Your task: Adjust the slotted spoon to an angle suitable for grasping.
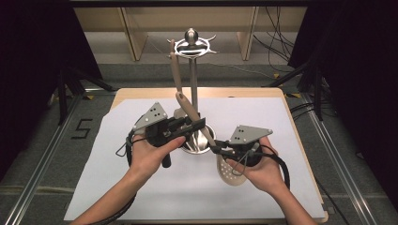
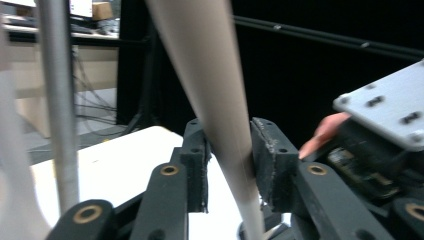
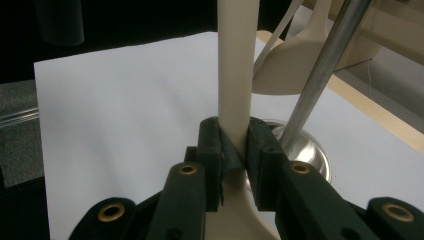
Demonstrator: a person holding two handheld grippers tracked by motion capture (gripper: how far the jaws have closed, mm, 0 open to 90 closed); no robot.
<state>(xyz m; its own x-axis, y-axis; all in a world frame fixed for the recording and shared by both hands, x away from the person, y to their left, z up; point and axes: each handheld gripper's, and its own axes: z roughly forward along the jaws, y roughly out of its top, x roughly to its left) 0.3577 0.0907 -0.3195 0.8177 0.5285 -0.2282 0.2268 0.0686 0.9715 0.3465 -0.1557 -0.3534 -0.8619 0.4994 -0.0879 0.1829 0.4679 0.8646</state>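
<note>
A: We start at the right gripper (image 3: 234, 165). In its own view we see its jaws pinching the beige handle of the slotted spatula (image 3: 235, 75), just above where the handle widens into the blade.

B: From the high view we agree: the right gripper (image 1: 217, 149) grips the slotted spatula (image 1: 206, 136) low on the handle, and the perforated blade hangs under it, over the white sheet (image 1: 141, 187).

A: At the left gripper (image 2: 229, 165) we see the same handle running between the jaws. One side lies against the right-hand pad; on the other side we still see a slim gap, so we call these jaws not yet pressing.

B: Moving outward, we see the left gripper (image 1: 187, 125) higher up that handle, which leans up and left toward the steel utensil stand (image 1: 193, 84).

A: The stand's round base (image 1: 199, 143) sits on the sheet between our two hands, its pole rising to a ring of hooks.

B: A second beige utensil (image 1: 176, 70) hangs from that ring, beside the pole.
</note>
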